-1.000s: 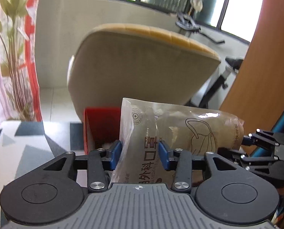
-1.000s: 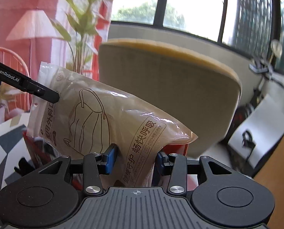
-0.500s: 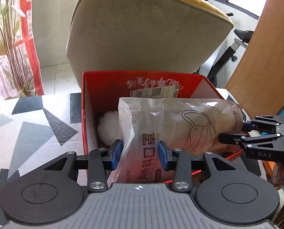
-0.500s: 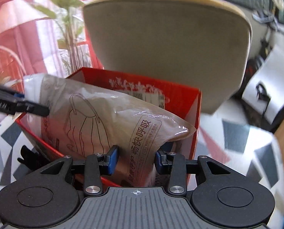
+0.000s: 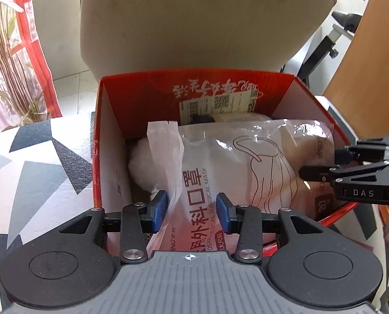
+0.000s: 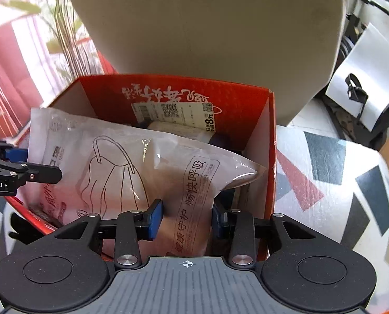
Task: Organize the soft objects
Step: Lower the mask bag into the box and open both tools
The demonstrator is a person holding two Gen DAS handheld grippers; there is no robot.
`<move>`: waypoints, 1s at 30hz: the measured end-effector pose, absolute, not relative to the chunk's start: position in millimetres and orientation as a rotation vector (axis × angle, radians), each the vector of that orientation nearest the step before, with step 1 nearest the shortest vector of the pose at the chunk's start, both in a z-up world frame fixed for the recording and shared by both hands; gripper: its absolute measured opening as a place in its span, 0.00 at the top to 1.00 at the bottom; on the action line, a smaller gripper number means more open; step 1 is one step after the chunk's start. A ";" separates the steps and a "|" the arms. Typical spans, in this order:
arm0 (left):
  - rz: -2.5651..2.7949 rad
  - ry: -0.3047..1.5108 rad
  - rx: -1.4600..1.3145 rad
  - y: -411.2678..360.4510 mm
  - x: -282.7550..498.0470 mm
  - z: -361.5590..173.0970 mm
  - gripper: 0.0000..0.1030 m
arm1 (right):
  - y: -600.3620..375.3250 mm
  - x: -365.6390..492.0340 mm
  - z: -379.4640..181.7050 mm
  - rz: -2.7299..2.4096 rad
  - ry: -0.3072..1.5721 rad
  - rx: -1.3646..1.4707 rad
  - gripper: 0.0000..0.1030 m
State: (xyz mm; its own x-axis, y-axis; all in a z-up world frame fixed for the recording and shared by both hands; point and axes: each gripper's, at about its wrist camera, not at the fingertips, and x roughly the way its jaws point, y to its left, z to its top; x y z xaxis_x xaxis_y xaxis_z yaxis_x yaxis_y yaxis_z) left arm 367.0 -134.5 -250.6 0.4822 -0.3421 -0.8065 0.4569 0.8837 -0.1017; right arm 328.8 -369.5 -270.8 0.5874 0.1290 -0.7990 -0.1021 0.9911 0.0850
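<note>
A clear plastic pack of face masks [image 5: 246,162] [image 6: 131,167] hangs over the open red cardboard box [image 5: 110,120] [image 6: 269,141], partly inside it. My left gripper [image 5: 192,206] is shut on the pack's left end, its blue pads pressed into the plastic. My right gripper [image 6: 186,217] is shut on the pack's right end and shows from the side at the right edge of the left wrist view. A white fluffy thing [image 5: 142,162] lies in the box under the pack, with other items behind it, mostly hidden.
The box stands on a table with a white cloth patterned in grey, black and red shapes [image 5: 37,162] [image 6: 338,178]. A beige chair back [image 5: 194,21] [image 6: 207,26] rises just behind the box. A plant [image 5: 6,52] stands at the left, a wooden panel [image 5: 372,57] at the right.
Both grippers have tipped downward and lowered the mask pack from in front of the chair back down into the top of the red box, whose inside has come into view.
</note>
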 end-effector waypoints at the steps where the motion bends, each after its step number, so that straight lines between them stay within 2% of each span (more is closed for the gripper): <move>1: -0.488 0.951 0.141 -135.2 367.7 -251.5 0.58 | -367.2 331.0 -270.4 0.138 0.944 0.012 0.65; 9: -0.476 0.939 0.165 -133.5 371.6 -248.7 0.54 | -345.3 350.5 -277.1 0.108 1.003 -0.112 0.66; 26: -0.514 0.816 0.115 -121.2 364.7 -219.8 0.54 | -325.9 369.9 -297.4 0.083 1.071 -0.229 0.66; 30: -0.531 0.797 0.133 -124.3 357.6 -216.9 0.53 | -322.6 365.1 -292.6 0.056 1.054 -0.248 0.62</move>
